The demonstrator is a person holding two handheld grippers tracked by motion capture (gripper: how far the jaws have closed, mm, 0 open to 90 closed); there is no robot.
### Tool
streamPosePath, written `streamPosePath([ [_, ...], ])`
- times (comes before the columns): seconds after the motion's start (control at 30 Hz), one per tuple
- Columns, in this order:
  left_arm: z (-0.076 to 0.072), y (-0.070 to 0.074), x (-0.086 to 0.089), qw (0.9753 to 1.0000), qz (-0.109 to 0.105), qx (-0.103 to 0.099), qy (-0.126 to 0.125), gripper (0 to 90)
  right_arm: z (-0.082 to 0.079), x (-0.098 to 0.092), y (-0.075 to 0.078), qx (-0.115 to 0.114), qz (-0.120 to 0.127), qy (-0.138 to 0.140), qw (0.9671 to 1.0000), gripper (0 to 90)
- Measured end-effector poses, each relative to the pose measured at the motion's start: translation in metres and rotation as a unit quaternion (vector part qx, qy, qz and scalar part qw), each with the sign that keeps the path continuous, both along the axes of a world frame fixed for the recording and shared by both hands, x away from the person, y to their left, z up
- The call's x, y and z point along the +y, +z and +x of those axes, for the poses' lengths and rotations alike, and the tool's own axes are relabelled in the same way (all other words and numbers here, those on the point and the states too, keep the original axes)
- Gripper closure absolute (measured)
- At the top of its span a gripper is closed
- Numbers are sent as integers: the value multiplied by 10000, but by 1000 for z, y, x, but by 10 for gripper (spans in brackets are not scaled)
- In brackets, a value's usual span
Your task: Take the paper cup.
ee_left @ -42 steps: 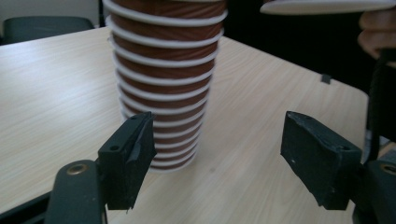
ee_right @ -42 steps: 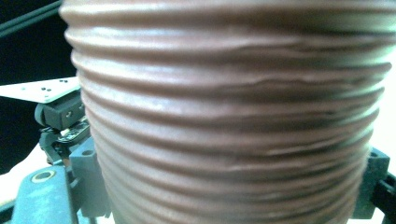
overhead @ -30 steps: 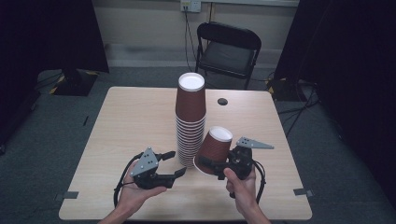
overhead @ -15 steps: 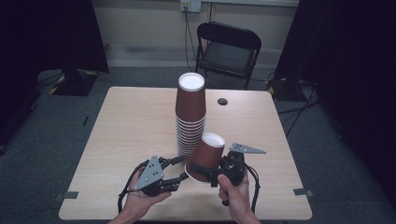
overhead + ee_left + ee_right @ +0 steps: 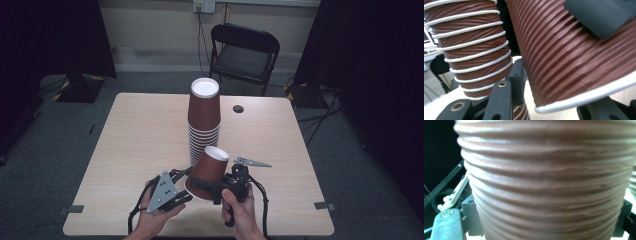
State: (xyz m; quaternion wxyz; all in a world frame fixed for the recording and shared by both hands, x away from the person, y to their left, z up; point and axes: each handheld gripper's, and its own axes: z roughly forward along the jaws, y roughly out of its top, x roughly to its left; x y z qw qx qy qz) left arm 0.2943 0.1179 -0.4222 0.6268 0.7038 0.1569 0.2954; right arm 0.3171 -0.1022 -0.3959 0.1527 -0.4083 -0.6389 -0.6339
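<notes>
Table (image 5: 130, 140) first: light wood, with a tall stack (image 5: 204, 120) of upside-down brown ribbed cups standing about mid-table, a folding chair (image 5: 243, 52) behind the far edge and a small dark disc (image 5: 238, 108) off to the stack's right.

The loose cup (image 5: 208, 172) is in front of the stack's base, near my edge, tipped over so its white bottom points up and away and its rim faces down toward me. My right claw (image 5: 206, 188) is clamped across its ribbed wall near the rim, so that one's holding it. My left claw (image 5: 182, 187) sits right beside the cup's rim with its jaws spread a bit, gripping nothing as far as I can see.

Looks to me like I'm mid-way through pulling one cup free and handling it between both claws. Next I'd guess the left needs to close on the rim edge without crushing the wall, while the right keeps things steady.
</notes>
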Motion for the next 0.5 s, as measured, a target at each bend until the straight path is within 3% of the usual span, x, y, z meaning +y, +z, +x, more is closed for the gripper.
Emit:
streamPosePath([
  [0.07,0,1,2,9999,-69,-62,63,652,0,1,-1,123,120,-11,9999,141],
  [0.23,-1,0,2,9997,-111,-155,171,696,-1,5,-4,228,93,-61,9997,141],
  [0.5,2,-3,3,9996,-265,-95,30,763,-2,6,-7,239,77,-34,9997,110],
])
